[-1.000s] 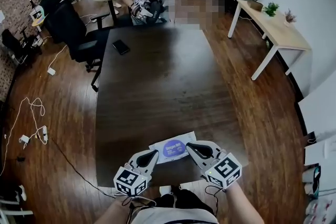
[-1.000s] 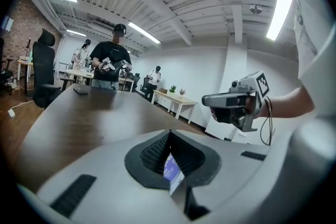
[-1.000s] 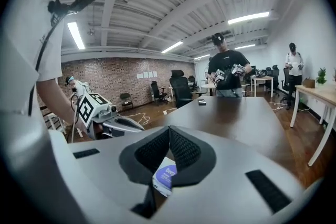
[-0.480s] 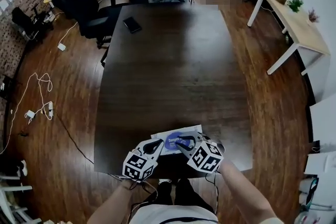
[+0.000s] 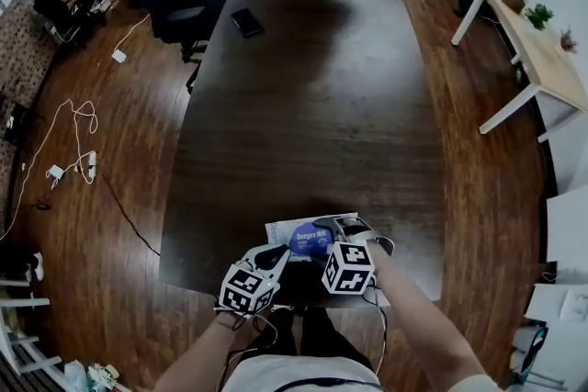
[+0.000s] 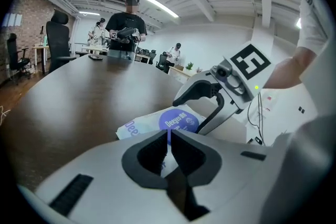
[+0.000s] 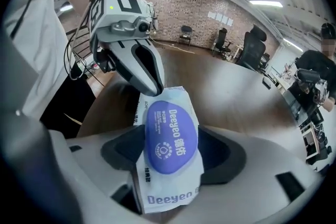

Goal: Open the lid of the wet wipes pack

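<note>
White wet wipes pack (image 7: 173,196) lies crosswise, lid (image 7: 170,136) up, between opening right gripper (image 5: 342,229) jaws; closed left gripper (image 5: 280,254) seemingly touching.

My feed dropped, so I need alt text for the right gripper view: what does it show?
A white wet wipes pack with a purple oval lid lies on the dark wooden table between the opening jaws of the right gripper. The left gripper, jaws shut, has its tip at the pack's far end.

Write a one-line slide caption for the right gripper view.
Right tool opening its jaws around the wet wipes pack, shut left tool at its far edge.
</note>
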Tool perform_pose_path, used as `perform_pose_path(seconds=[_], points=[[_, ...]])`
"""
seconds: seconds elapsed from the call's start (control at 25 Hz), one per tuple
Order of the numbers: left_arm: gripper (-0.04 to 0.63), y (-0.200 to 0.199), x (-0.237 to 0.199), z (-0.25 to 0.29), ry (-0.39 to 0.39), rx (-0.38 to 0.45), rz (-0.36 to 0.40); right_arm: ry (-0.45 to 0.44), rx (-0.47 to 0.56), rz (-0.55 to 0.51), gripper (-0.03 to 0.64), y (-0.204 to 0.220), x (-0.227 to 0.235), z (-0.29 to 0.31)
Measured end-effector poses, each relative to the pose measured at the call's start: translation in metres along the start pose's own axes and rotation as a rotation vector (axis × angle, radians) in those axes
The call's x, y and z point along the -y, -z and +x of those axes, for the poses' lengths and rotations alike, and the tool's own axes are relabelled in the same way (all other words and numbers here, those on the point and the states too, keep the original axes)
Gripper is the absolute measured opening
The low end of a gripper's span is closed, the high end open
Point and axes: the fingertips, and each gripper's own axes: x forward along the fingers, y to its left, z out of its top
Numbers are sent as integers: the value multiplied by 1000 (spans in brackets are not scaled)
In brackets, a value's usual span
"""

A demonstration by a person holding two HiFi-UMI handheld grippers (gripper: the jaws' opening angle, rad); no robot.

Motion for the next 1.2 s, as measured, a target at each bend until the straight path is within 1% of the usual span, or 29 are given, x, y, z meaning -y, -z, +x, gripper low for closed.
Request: perform_pose_path(seconds=[0.16,0.28,0.36,0.44,0.68,0.84,0.96,1.2], points=[[8,4,0,4,7,-3,-26,-11,-47,-49,308,0,0,9],[6,6,0,6,12,4,-61,-28,-61,-57,308,2,-1,13],[6,5,0,5,16,10,-55,-46,-48,-37,308,3,1,14],[6,8,1,5,19,7,-34,-74,-34,-6,308,3,2,15],[6,17,5,9,17,-28,26,-180,-7,84,307,3,2,12],[6,16,4,8,9,-23,31,-218,28,130,308,6,3,17],[6,16,3,9,-1,-15,38,-264,26,178,308,2,4,9],[6,14,2,9,-19,4,46,-315,49,244,308,1,7,10]])
